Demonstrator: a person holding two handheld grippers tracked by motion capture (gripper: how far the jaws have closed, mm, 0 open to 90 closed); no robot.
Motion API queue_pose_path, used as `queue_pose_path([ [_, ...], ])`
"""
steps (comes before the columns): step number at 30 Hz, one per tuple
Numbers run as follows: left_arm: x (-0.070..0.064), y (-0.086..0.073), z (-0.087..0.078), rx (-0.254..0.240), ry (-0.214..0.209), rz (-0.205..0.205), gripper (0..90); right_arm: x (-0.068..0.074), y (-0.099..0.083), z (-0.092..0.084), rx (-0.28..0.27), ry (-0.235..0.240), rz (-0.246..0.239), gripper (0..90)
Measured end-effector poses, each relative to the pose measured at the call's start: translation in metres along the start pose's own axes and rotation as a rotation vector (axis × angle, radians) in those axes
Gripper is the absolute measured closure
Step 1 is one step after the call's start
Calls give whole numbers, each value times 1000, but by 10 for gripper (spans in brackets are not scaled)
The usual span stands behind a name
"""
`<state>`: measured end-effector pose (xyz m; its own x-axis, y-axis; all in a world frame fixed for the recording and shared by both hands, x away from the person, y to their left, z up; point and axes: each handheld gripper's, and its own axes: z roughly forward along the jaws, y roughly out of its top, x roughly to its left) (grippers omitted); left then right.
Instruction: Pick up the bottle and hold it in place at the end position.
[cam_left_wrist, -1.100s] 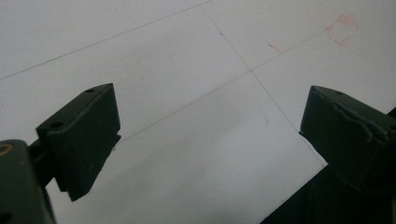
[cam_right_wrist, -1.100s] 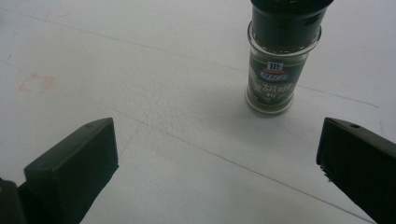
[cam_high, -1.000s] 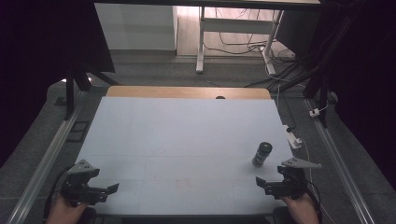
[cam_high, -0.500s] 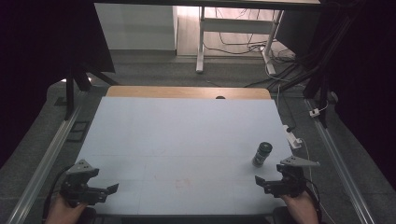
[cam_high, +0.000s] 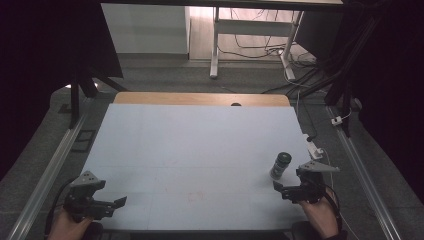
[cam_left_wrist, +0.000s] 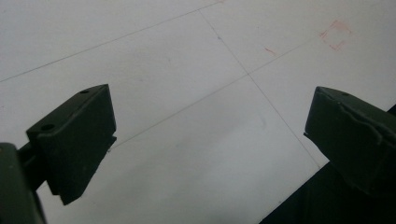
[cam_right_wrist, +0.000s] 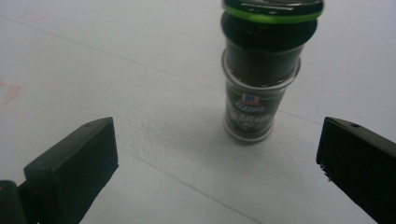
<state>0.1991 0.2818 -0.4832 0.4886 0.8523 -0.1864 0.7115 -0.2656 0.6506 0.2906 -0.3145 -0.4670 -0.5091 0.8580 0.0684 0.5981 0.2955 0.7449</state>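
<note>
Small dark spice jar with green-rimmed black cap (cam_high: 281, 165) stands upright on pale blue-white tabletop (cam_high: 200, 150), near right edge — just ahead of right gripper (cam_high: 284, 187), jaws spread, empty. Left gripper (cam_high: 116, 204) at near-left corner — jaws spread, empty.

Only readable thing is on the spice jar (cam_right_wrist: 259, 79) standing just ahead of the right tongs (cam_right_wrist: 219, 158): its label has a small red-and-blue McCormick "Mc" logo. The bigger print under it is too blurry to make out.
</note>
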Motion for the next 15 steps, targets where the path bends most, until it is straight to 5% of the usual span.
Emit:
queue_pose_path([
  [15, 0, 0, 0, 0, 2, -3, 30, -13, 11, 26, 36, -34, -42, 0],
])
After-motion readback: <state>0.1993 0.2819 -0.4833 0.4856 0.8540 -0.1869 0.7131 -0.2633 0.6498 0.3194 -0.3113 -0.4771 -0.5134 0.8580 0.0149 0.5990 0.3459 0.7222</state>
